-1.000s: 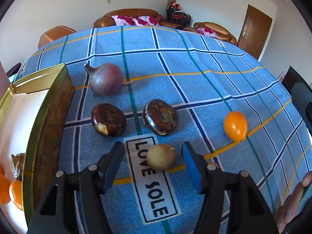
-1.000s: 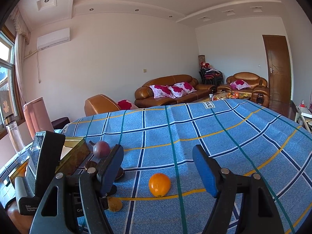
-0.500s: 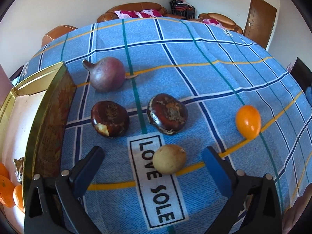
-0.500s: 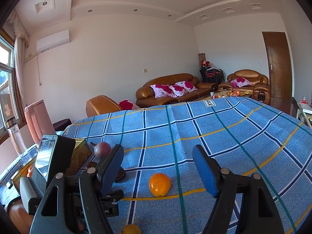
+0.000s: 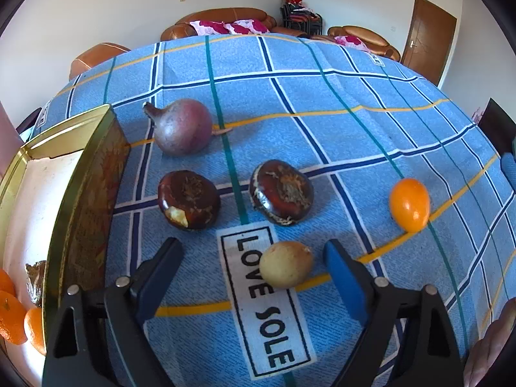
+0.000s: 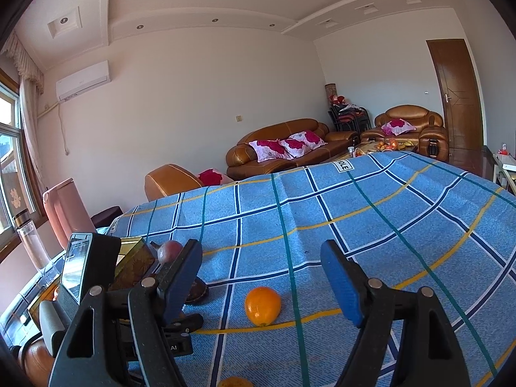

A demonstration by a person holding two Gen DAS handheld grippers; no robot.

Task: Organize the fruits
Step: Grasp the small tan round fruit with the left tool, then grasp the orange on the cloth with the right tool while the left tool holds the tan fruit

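On the blue plaid cloth a small tan fruit (image 5: 285, 267) lies between the jaws of my left gripper (image 5: 251, 248), nearer the right finger. The jaws are closing and the pads are not touching it. Beyond it lie two dark brown fruits (image 5: 188, 203) (image 5: 282, 192), a round purple-red fruit (image 5: 182, 125) and a small orange fruit (image 5: 409, 203) to the right. My right gripper (image 6: 261, 251) hovers low over the cloth, its jaws opening with nothing between them. The orange fruit (image 6: 262, 304) sits just ahead of it.
A gold tin (image 5: 80, 193) stands open at the left, with oranges (image 5: 13, 316) and a wrapper inside. A person's hand (image 5: 493, 348) shows at the lower right. Brown sofas (image 6: 283, 148) and a door stand beyond the table. A bottle (image 6: 30, 242) is at far left.
The left jaws spread wide around the tan fruit, then came partly back in. The right jaws stand slightly wider. Neither hand has shifted much.
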